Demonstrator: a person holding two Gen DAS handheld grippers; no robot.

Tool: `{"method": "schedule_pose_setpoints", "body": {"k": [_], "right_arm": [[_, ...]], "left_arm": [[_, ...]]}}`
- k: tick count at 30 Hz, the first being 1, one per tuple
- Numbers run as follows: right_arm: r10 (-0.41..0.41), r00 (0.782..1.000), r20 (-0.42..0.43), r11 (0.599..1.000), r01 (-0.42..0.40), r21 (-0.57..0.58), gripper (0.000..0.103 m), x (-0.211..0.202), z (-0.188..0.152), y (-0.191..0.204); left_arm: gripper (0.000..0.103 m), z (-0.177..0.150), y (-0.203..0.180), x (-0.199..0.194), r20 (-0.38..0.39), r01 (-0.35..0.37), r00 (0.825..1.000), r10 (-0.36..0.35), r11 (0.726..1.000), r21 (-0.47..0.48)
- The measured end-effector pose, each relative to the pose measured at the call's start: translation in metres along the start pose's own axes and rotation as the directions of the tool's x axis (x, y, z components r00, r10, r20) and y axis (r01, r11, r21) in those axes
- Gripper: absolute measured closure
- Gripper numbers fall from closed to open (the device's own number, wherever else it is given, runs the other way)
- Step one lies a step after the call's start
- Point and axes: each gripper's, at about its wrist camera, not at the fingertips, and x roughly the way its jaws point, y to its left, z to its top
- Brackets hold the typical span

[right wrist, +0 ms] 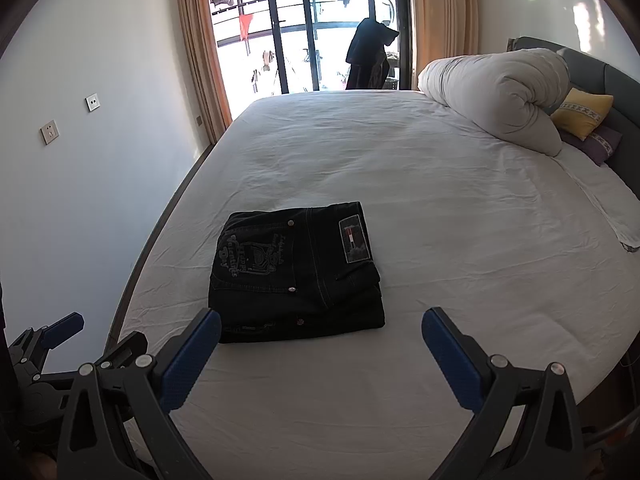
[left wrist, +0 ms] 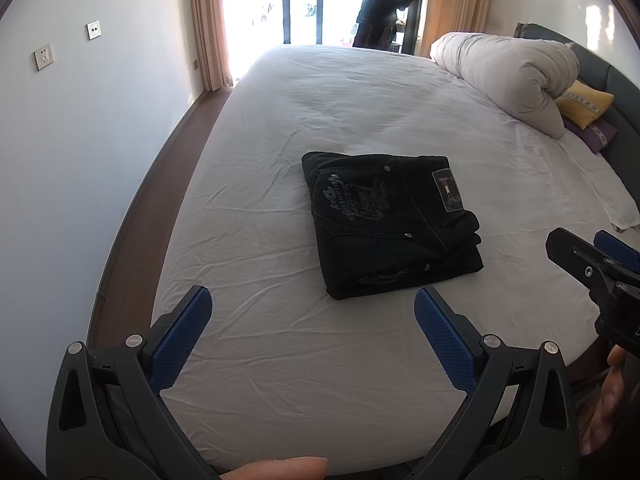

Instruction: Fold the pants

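Black pants (left wrist: 390, 224) lie folded into a compact rectangle on the white bed sheet (left wrist: 280, 340), back pocket embroidery and label patch facing up. They also show in the right wrist view (right wrist: 296, 274). My left gripper (left wrist: 314, 324) is open and empty, held above the sheet just short of the pants' near edge. My right gripper (right wrist: 322, 344) is open and empty, its left finger near the pants' near corner. The right gripper also shows at the right edge of the left wrist view (left wrist: 588, 256); the left gripper shows at the lower left of the right wrist view (right wrist: 60, 344).
A rolled white duvet (left wrist: 508, 76) and yellow and purple pillows (left wrist: 586, 106) lie at the bed's head on the right. A white wall with sockets (left wrist: 43, 57) runs along the left. Curtains and a balcony door (right wrist: 320, 28) stand beyond the bed.
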Motion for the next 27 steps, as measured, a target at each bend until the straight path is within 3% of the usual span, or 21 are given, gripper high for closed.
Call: {"method": "schedule_pose_setpoints", "body": {"k": [27], "right_arm": [[0.002,1.000,-0.005,1.000,-0.002,-0.001,0.000,-0.0028,-0.0022,-0.0013]], "left_arm": [[0.000,-0.0012,-0.0011,0.0034,-0.006,0.003,1.000,-0.003,1.000,0.002]]}}
